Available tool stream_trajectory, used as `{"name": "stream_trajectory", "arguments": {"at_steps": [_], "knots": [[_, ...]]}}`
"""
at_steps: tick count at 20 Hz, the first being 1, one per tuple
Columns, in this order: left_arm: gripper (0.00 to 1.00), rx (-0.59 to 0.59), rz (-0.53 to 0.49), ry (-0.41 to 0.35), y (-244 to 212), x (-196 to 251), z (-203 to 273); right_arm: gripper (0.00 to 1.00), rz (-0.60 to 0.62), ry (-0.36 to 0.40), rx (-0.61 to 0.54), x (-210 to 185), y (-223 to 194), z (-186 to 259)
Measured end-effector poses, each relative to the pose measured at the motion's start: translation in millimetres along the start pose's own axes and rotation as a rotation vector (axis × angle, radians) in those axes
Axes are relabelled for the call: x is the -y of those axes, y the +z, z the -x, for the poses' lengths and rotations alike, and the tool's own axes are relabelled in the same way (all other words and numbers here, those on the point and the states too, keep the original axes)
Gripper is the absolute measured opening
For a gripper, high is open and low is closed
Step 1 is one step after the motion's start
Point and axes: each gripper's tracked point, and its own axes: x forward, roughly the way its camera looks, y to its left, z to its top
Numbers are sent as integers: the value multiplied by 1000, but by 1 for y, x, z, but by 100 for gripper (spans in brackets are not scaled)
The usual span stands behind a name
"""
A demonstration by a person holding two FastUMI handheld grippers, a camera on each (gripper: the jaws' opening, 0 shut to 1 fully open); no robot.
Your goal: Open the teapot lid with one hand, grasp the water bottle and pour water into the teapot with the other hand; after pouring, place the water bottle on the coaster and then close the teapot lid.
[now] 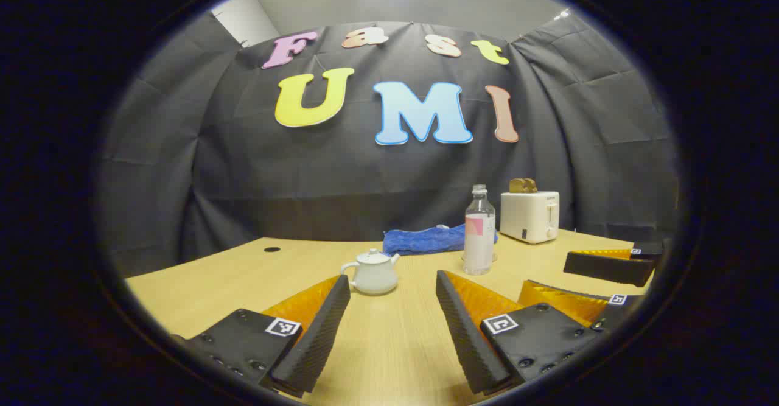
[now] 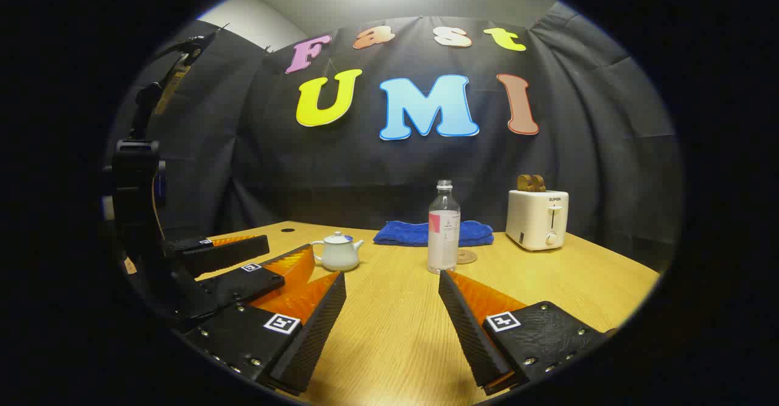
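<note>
On the wooden table (image 1: 243,272) ahead of me, the teapot (image 1: 372,272) is sitting lid-on, and the water bottle (image 2: 443,226) is standing near it, just before the coaster (image 2: 467,256). I am holding my left gripper (image 1: 392,315) and right gripper (image 2: 392,308) with fingers apart, gripping nothing. The bottle looks uncapped, so a clumsy grasp could tip it, spilling water. Its long axis is running vertically, mouth up; the teapot's spout is pointing toward the bottle.

Glossy white ceramic teapot (image 1: 372,271), clear plastic water bottle (image 1: 479,231), matt wood-grain table (image 1: 389,333), fuzzy blue cloth (image 1: 423,240).
</note>
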Motion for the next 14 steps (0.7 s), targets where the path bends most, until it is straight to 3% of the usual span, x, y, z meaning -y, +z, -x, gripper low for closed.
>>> {"name": "stream_trajectory", "arguments": {"at_steps": [7,14], "knots": [[96,2,0,-24,-1,5,-1,95,-1,-27,-1,5,0,1],[96,2,0,22,1,-8,19,95,-1,-27,0,6,0,1]]}}
